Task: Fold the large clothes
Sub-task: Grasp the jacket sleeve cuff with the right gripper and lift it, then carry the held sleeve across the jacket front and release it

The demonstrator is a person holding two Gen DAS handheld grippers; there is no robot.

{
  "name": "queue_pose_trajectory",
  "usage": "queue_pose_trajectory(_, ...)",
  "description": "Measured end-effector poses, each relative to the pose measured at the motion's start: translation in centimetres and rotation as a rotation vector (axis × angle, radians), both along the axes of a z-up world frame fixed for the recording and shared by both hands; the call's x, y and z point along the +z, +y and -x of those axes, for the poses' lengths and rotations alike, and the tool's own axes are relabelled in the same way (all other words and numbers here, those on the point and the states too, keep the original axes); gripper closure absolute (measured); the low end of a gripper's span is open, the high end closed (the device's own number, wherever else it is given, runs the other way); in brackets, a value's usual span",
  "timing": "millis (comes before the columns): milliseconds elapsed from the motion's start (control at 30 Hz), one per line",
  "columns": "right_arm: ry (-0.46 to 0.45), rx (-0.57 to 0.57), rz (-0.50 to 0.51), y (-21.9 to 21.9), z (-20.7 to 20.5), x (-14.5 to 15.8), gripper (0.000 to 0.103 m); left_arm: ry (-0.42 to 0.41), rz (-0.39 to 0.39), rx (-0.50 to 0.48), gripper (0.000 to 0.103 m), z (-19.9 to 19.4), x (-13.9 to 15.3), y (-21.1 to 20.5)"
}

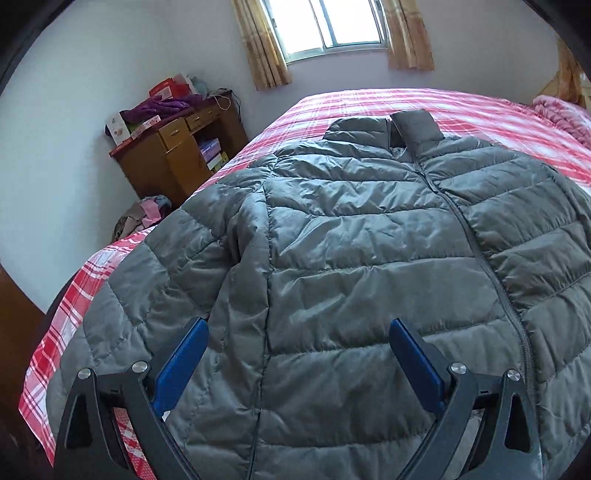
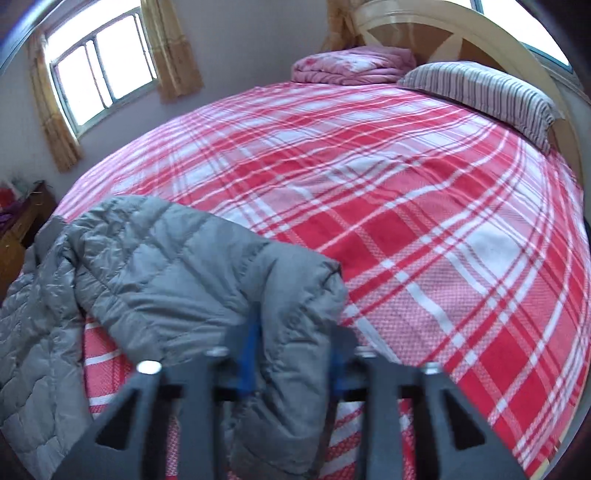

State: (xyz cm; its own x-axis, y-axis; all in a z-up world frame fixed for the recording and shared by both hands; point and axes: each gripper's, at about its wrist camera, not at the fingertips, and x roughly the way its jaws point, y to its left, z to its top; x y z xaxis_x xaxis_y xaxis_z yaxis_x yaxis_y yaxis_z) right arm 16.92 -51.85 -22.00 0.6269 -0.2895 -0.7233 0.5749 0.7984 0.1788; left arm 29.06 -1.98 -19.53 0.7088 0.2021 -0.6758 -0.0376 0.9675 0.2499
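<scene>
A grey quilted puffer jacket (image 1: 369,240) lies front up on the red plaid bed (image 1: 369,103), zipper closed, collar toward the window. My left gripper (image 1: 297,332) is open and hovers just above the jacket's lower left body, holding nothing. In the right wrist view my right gripper (image 2: 293,343) is shut on the jacket's sleeve (image 2: 207,280), which is lifted off the bedsheet (image 2: 406,221) near its cuff; the frame is blurred.
A wooden desk (image 1: 177,147) with boxes and purple cloth stands left of the bed, with a clothes pile (image 1: 144,218) on the floor. A striped pillow (image 2: 480,96), a folded pink blanket (image 2: 351,64) and the headboard (image 2: 461,33) are at the far end.
</scene>
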Motion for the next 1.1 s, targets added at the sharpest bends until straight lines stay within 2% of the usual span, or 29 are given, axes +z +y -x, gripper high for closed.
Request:
queue_pose_trajectory(167, -0.030, -0.037, 0.020, -1.3, 1.3, 0.4, 0.084, 0.017, -0.007, -0.024, 0.005, -0.2, -0.2, 0.0)
queue_pose_trajectory(367, -0.043, -0.086, 0.052, -2.6, 2.2, 1.6, 0.085, 0.035, -0.015, -0.116, 0.005, 0.6, 0.1, 0.8)
queue_pose_trajectory(467, -0.083, -0.084, 0.095, -2.0, 1.8, 3.8, 0.085, 0.017, -0.053, -0.134, 0.005, 0.8, 0.5, 1.5)
queue_pose_trajectory(567, -0.156, -0.046, 0.151, -0.2, 1.0, 7.3, 0.085, -0.002, -0.049, -0.118, 0.005, 0.6, 1.5, 2.8)
queue_pose_trajectory(733, -0.242, 0.121, 0.290, 7.5, -2.8, 14.0, 0.085, -0.038, 0.023, -0.039, 0.005, -0.5, 3.4, 5.3)
queue_pose_trajectory(833, -0.271, 0.235, 0.350, 13.1, -5.6, 16.1, 0.085, -0.044, 0.038, -0.003, 0.005, -0.9, 3.8, 6.1)
queue_pose_trajectory(933, -0.278, 0.340, 0.393, 18.3, -7.8, 16.2, 0.085, -0.034, 0.047, 0.020, 0.005, -1.3, 3.5, 7.0)
queue_pose_trajectory(1033, -0.259, 0.449, 0.389, 23.7, -10.5, 14.1, 0.085, -0.027, 0.066, 0.038, 0.005, -1.4, 3.1, 8.1)
queue_pose_trajectory(1100, -0.260, 0.474, 0.364, 25.1, -11.3, 12.4, 0.082, -0.029, 0.078, 0.045, 0.005, -1.5, 2.9, 8.8)
